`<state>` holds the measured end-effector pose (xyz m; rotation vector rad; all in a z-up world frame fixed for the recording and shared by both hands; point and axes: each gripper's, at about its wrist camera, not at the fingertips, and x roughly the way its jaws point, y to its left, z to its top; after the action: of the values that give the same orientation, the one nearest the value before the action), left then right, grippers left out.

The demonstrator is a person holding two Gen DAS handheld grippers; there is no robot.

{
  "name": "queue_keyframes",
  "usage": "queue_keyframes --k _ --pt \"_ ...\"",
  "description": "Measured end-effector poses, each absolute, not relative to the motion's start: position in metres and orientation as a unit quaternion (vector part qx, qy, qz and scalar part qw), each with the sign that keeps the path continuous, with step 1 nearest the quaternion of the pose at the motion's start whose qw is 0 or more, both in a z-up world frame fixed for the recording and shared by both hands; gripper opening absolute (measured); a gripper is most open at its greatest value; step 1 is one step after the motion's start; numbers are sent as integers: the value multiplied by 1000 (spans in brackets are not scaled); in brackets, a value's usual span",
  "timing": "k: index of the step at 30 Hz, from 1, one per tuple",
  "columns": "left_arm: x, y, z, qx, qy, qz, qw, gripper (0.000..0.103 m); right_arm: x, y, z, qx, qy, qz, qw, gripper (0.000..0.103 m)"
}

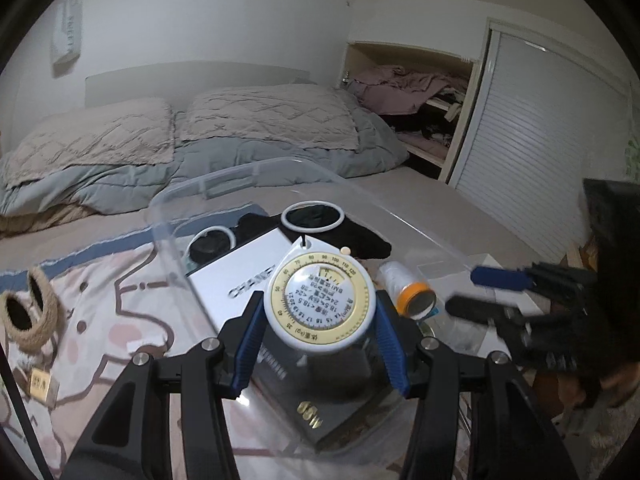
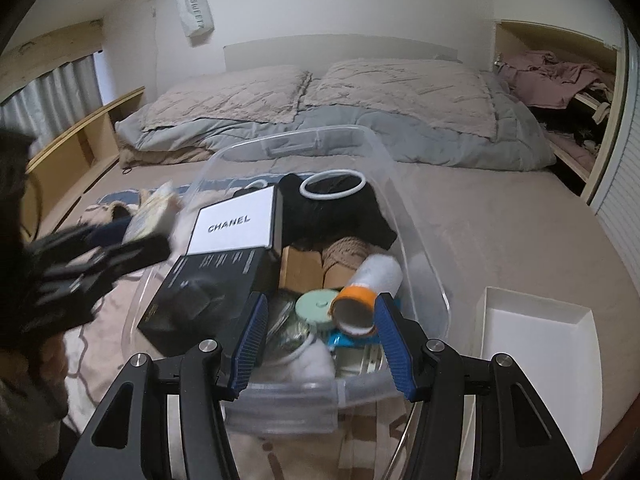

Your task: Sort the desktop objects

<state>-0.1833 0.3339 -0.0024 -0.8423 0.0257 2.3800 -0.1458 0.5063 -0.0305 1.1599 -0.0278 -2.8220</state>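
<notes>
My left gripper (image 1: pixel 319 318) is shut on a round white tape measure with a yellow dial (image 1: pixel 319 305) and holds it above the clear plastic bin (image 1: pixel 256 170). It shows blurred at the left of the right wrist view (image 2: pixel 150 216). My right gripper (image 2: pixel 318 334) is open and empty over the bin's near end (image 2: pixel 280 408); it also shows in the left wrist view (image 1: pixel 476 292). In the bin lie a white Chanel box (image 2: pixel 234 228), a black box (image 2: pixel 200 292), black cloth with a white ring (image 2: pixel 332 186), and a white spool with an orange end (image 2: pixel 366 292).
The bin stands on a patterned cloth on a bed. Two jute-wrapped rings (image 1: pixel 28 312) and a small yellow tag (image 1: pixel 40 384) lie left of the bin. A white open tray (image 2: pixel 536 344) lies to the right. Pillows and a grey duvet (image 2: pixel 360 120) are behind.
</notes>
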Motion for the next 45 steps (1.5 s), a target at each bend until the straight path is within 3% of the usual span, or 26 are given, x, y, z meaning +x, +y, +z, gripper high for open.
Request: queue_keyframes --k 24,25,26,27,28,45 --pt "-236 452 -7 -386 64 855 341 53 -130 522 -42 367 -23 -928 56 56" --pt "-235 453 -7 -373 72 860 340 55 -130 523 -41 365 -23 -929 56 56" --pt "-234 453 -5 -353 84 870 334 65 -130 523 -40 364 -24 -929 56 56" --pt "-234 453 -4 -341 97 878 323 96 -130 524 -40 364 -27 -929 57 56" --pt "-232 451 -2 -329 103 885 311 103 -130 525 -40 365 -28 -929 58 56" --pt "-230 412 11 -343 77 883 311 103 -136 526 -40 360 -46 -931 46 56"
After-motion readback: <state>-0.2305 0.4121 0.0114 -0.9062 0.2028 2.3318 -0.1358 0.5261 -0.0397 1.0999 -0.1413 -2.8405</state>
